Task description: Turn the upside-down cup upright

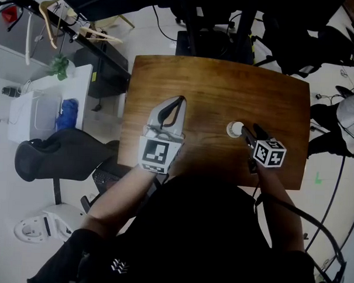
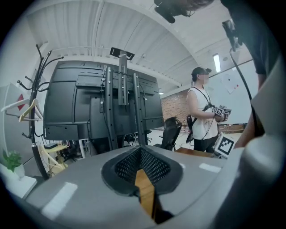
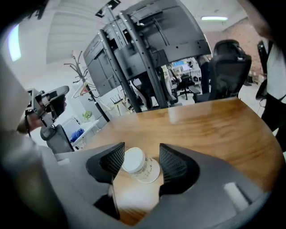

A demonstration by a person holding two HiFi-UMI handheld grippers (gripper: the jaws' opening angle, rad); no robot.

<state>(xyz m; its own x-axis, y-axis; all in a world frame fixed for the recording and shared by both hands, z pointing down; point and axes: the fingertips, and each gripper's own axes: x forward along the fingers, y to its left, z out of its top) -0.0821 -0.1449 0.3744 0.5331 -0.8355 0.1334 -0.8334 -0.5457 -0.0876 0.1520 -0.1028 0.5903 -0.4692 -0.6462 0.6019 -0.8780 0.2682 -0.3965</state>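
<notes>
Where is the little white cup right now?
In the head view the cup sits upside down on the right half of the wooden table, between the jaws of the right gripper.

Right hand-held gripper (image 3: pixel 141 153), jaws apart

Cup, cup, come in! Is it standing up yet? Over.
Left gripper shut, empty. Right gripper jaws wide around the cup, grip unclear. Cup bottom-up, not righted yet. Nothing in the way. Over.
</notes>
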